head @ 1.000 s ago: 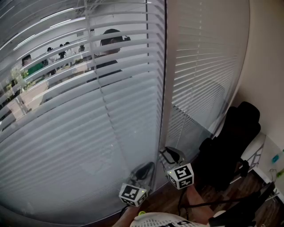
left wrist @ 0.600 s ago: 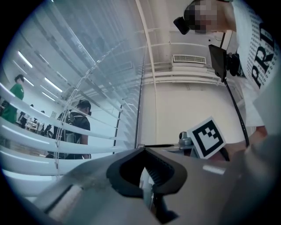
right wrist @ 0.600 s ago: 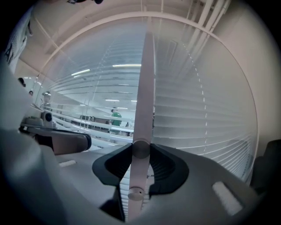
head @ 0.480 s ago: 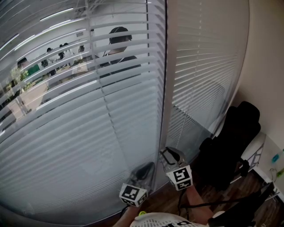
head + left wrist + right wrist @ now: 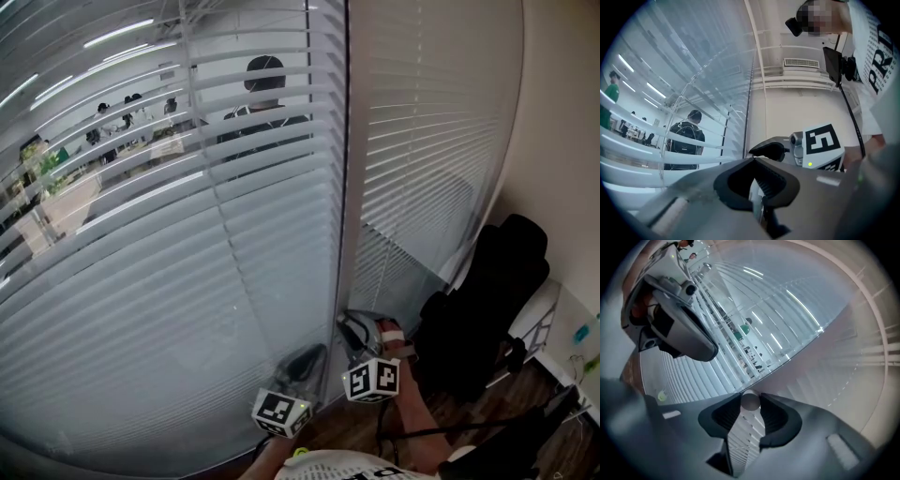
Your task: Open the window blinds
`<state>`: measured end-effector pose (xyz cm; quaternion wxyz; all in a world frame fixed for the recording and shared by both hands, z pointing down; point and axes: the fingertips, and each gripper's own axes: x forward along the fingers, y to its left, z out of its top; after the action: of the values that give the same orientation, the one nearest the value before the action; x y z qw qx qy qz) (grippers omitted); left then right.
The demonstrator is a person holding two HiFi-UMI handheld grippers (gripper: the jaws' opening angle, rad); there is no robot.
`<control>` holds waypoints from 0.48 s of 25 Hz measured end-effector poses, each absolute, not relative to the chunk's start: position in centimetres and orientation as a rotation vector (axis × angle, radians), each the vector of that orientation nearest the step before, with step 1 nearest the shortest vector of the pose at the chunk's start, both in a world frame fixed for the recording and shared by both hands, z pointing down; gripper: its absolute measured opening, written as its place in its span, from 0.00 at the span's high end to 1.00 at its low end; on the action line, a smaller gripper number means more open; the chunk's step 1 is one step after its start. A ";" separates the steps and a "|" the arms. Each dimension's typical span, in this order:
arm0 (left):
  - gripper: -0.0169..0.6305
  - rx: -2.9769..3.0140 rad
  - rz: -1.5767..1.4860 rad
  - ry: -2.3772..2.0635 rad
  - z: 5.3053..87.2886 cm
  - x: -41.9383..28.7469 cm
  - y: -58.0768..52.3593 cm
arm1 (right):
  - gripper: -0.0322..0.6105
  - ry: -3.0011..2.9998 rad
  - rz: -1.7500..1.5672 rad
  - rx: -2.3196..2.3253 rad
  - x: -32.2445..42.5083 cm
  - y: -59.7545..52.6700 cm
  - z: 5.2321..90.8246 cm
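Left of the post (image 5: 345, 187), slats (image 5: 187, 262) cut a person (image 5: 262, 103) behind the glass into strips. The figures (image 5: 117, 117) further left are too small to tell. The right gripper (image 5: 751, 400) has just been opening its jaws round a blurred round tip (image 5: 750, 402), and contact is unclear. With the left gripper (image 5: 753, 161), jaws together, a pale strip (image 5: 756, 192) in the slit is too blurred to name. Below the post, the picture's edge cuts off a shirt (image 5: 347, 466).

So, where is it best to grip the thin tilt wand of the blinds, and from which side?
Take the tilt wand near its lower end, coming level from the room side with one jaw on each side of it. It is a slim round rod hanging close to the slats, so a crosswise pinch likely fits best and lets it twist.
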<state>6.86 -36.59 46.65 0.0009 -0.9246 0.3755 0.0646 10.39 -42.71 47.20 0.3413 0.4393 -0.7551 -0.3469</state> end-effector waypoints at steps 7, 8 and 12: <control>0.97 -2.898 0.204 1.198 46.7 6.2 -36.5 | 0.74 -2.034 -0.813 1.203 10.5 -42.9 46.9; 0.97 -2.897 0.206 1.198 46.6 6.1 -36.3 | 0.74 -2.061 -0.781 1.218 10.4 -42.8 46.9; 0.97 -2.896 0.207 1.200 46.7 5.9 -36.2 | 0.74 -2.118 -0.703 1.253 10.4 -42.8 46.9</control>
<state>5.89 -36.19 46.70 0.0002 -0.9218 0.3821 0.0659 10.44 -42.80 46.94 0.2870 0.4690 -0.7927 -0.2632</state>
